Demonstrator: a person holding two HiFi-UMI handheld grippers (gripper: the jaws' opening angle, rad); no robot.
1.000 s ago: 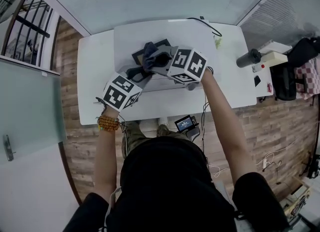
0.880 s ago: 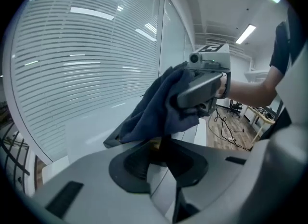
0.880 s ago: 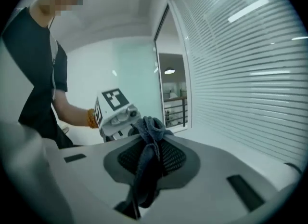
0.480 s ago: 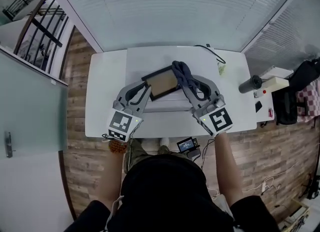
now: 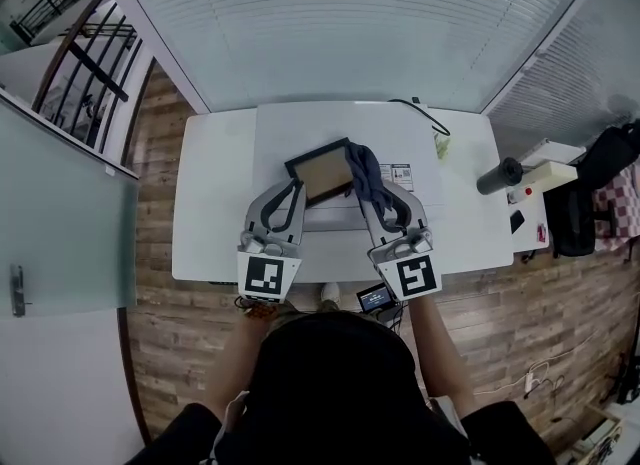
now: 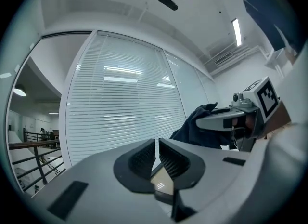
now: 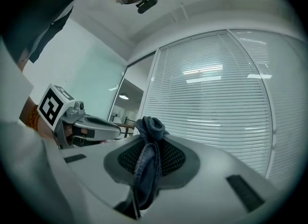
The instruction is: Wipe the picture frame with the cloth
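Above the white table (image 5: 210,215), the picture frame (image 5: 320,171), black-edged with a tan face, is held tilted. My left gripper (image 5: 297,186) is at its near left edge. In the left gripper view the jaws (image 6: 157,156) are closing, almost together, with the frame's edge (image 6: 161,183) pinched low between the pads. My right gripper (image 5: 363,193) is shut on the dark blue cloth (image 5: 364,171), which bunches against the frame's right side. The cloth (image 7: 150,136) sticks up between the right gripper's (image 7: 152,156) pads and hangs below them. Both grippers point roughly level.
A lighter mat (image 5: 300,131) covers the table's middle. A printed card (image 5: 402,172) lies right of the cloth and a cable (image 5: 421,111) runs along the far right. A dark cylinder (image 5: 498,173) sits on a side stand. A small screen device (image 5: 375,299) is at the near edge.
Both grippers drew back toward the person and swung up to level. The left jaws went from wide to nearly together on the frame's edge. Frame and cloth rose off the table.
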